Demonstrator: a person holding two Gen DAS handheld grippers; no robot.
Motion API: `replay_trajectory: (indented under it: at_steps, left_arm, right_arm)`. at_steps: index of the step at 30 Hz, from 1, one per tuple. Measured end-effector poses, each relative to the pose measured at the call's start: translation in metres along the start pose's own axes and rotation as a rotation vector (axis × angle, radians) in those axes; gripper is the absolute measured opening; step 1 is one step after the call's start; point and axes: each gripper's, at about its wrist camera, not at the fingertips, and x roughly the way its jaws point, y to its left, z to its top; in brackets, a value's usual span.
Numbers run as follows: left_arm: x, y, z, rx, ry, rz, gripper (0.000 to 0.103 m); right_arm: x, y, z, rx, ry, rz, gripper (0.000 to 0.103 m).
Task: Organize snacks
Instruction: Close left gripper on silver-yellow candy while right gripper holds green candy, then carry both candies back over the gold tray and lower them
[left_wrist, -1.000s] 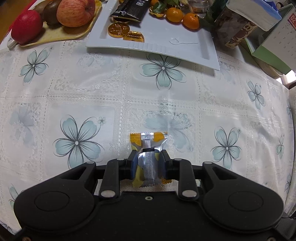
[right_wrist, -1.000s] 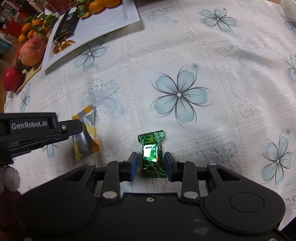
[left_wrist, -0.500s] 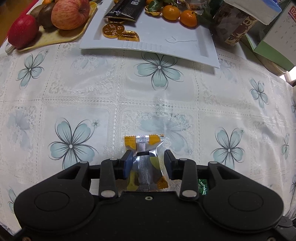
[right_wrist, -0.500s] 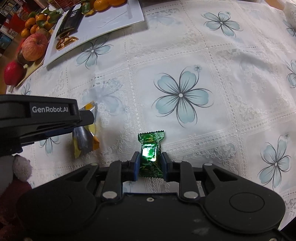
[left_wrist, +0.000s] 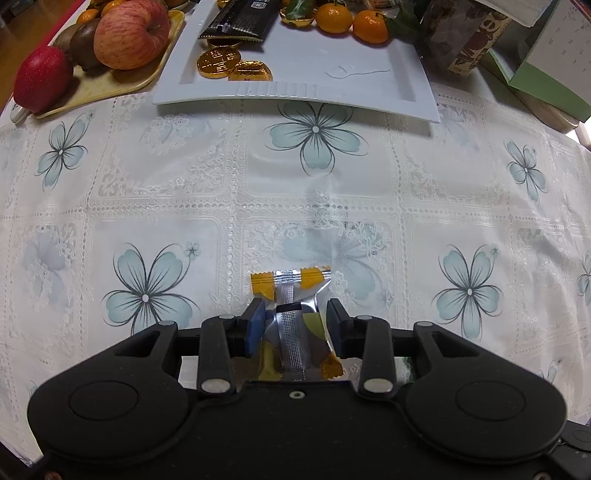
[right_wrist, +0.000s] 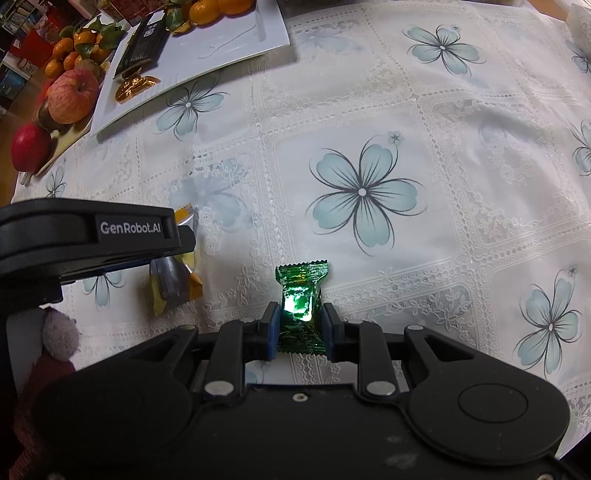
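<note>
"GenRobot.AI" on left hand-held gripper (right_wrist: 173, 254), green candy (right_wrist: 301, 306) label seemingly unreadable

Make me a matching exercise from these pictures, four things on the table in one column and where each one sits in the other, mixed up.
Things:
1. green candy
2. yellow and silver candy
3. gold coins
4. big apple

Places:
A. on the white tray
B. between the fingers of the right hand-held gripper
C. on the yellow fruit tray
D. between the fingers of the left hand-held gripper

Pairs: 1-B, 2-D, 3-A, 4-C
</note>
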Motion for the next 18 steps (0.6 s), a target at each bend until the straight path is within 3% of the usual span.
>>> replay_trajectory:
  at_steps: [6, 11, 18]
  left_arm:
    - [-0.006, 0.003, -0.001, -0.018, -0.007, -0.017, 0.032]
    - [-0.010, 0.004, -0.006, -0.034, 0.021, -0.037, 0.032]
    - [-0.012, -0.001, -0.017, -0.006, 0.058, 0.000, 0.031]
  right_arm:
    - [-0.004, -0.003, 0.000, 0.009, -0.006, 0.008, 0.025]
    - [-0.010, -0.006, 0.001, 0.024, -0.019, 0.018, 0.025]
    - [-0.015, -0.010, 0.001, 0.036, -0.031, 0.028, 0.025]
